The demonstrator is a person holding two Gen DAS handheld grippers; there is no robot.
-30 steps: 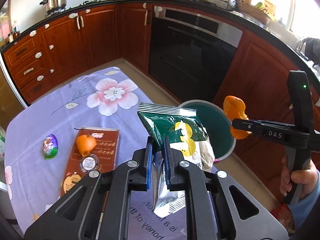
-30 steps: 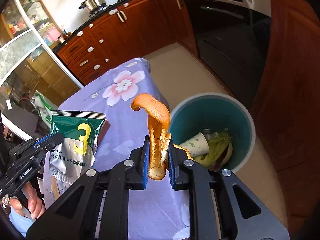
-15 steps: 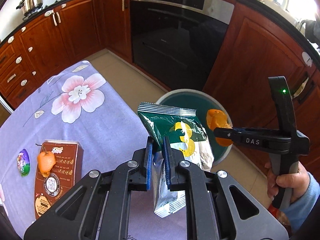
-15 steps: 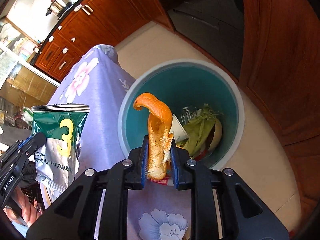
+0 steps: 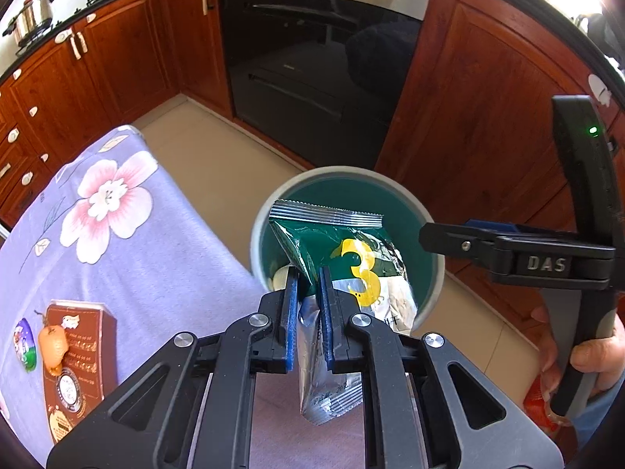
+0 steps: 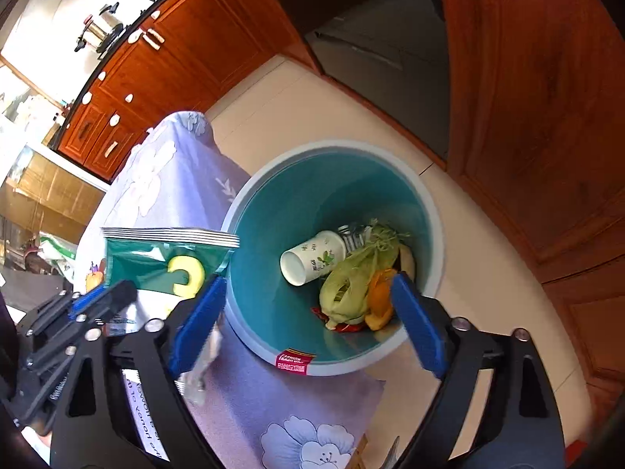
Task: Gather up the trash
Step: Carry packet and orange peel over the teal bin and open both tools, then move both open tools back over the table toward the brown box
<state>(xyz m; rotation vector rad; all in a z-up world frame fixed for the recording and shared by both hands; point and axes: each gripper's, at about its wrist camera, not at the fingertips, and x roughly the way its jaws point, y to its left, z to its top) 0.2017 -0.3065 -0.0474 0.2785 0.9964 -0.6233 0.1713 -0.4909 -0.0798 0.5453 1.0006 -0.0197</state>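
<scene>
My left gripper (image 5: 308, 285) is shut on a green and silver snack bag (image 5: 351, 265) with a yellow 3, held over the near rim of the teal trash bin (image 5: 258, 230). The bag also shows in the right wrist view (image 6: 164, 262). My right gripper (image 6: 308, 312) is open and empty above the bin (image 6: 429, 211); it shows from the side in the left wrist view (image 5: 425, 234). An orange peel (image 6: 381, 301) lies inside the bin beside a paper cup (image 6: 312, 256) and green scraps (image 6: 351, 277).
On the floral purple tablecloth (image 5: 117, 242) lie a brown box (image 5: 74, 359), an orange peel piece (image 5: 52, 346) on it, and a small purple wrapper (image 5: 25, 344). An oven (image 5: 320, 51) and wooden cabinets (image 5: 488, 125) stand behind the bin.
My right gripper opened and the orange peel dropped into the bin. My left gripper moved the snack bag forward over the bin's rim.
</scene>
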